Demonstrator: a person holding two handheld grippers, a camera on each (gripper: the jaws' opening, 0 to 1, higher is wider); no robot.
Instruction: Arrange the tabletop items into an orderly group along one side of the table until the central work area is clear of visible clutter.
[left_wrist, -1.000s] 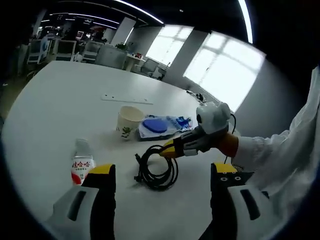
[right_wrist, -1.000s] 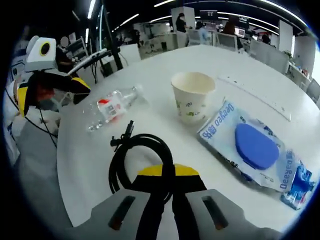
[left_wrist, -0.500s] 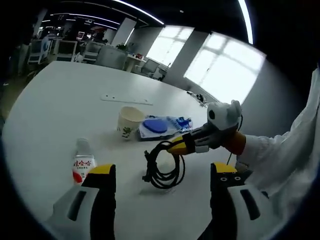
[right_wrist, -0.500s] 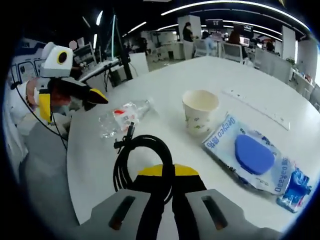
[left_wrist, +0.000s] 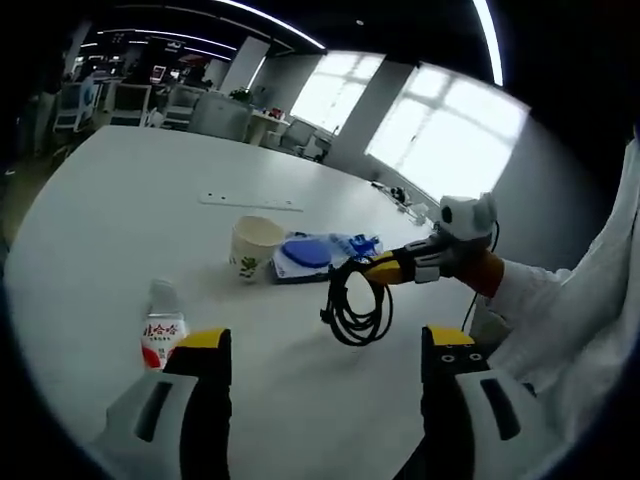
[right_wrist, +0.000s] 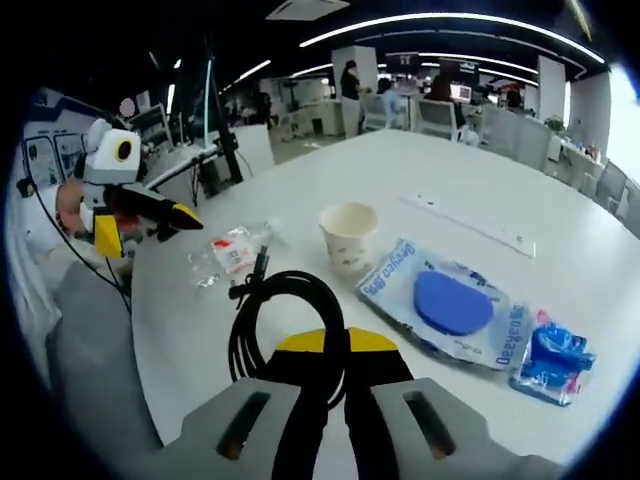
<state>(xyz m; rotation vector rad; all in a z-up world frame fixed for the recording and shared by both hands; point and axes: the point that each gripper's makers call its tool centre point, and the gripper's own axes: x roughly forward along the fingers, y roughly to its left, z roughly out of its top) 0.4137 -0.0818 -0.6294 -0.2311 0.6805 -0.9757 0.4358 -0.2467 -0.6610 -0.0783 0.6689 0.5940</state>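
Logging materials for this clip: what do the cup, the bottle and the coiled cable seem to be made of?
The cup looks like matte paper, off-white with a small green print. The bottle looks like thin clear plastic: see-through walls, a red and white label. The cable, held in the right hand-held gripper, looks rubber- or plastic-sheathed, black with a slight sheen.

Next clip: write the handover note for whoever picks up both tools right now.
Right tool: shut on the coiled black cable, which hangs lifted off the white table, as the left gripper view shows.
Left tool: open, holding nothing, hovering near the plastic bottle that lies on its side.
On the table: paper cup upright, with the blue sachet pack beside it and a small blue packet at the pack's far end.
Done: cable picked up.
Left: set the cable down at one side, then group bottle, cup and packs there.
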